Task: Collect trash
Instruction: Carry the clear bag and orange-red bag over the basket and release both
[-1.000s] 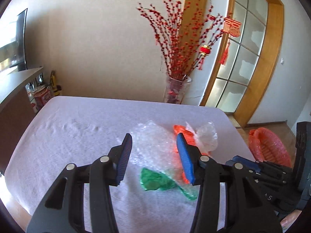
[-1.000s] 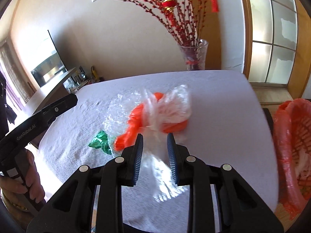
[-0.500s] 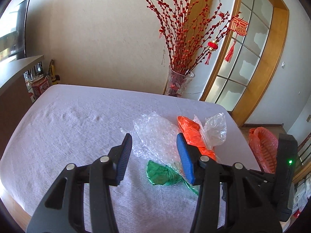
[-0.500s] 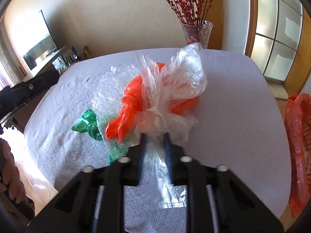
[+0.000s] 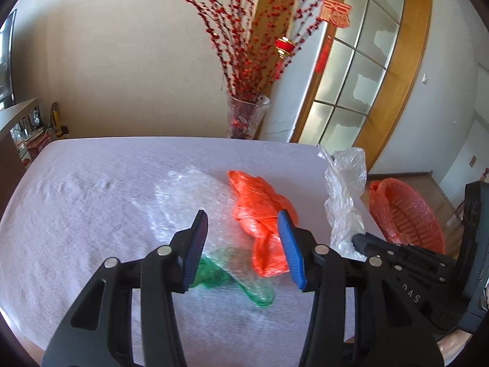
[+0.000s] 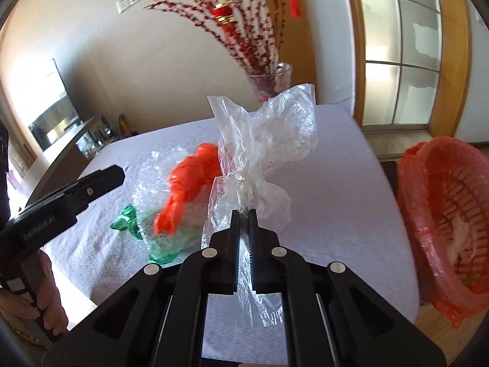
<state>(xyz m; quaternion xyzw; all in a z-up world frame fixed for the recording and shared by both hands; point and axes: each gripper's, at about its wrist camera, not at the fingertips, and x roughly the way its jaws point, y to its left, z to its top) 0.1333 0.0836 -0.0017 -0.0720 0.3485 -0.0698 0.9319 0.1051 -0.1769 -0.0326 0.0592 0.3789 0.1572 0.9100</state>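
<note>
My right gripper (image 6: 243, 217) is shut on a clear plastic bag (image 6: 269, 140), which stands up off the table above its jaws. That same clear plastic bag (image 5: 345, 189) shows at the table's right edge in the left wrist view. My left gripper (image 5: 241, 241) hangs open over the table with nothing between its blue pads. Below and ahead of it lie an orange plastic bag (image 5: 259, 205), a sheet of bubble wrap (image 5: 186, 198) and a green wrapper (image 5: 214, 275). The orange plastic bag (image 6: 189, 180) and green wrapper (image 6: 126, 218) lie left of my right gripper.
A red basket (image 6: 446, 214) lined with a red bag stands on the floor right of the table. A glass vase (image 5: 246, 119) with red branches stands behind the table's (image 5: 76, 202) far edge. A hand (image 6: 45, 293) holds the left gripper's handle. A cabinet stands at the left.
The right jaws closed on the clear bag and lifted it off the orange bag toward the right. The left gripper swung toward the orange bag, still open.
</note>
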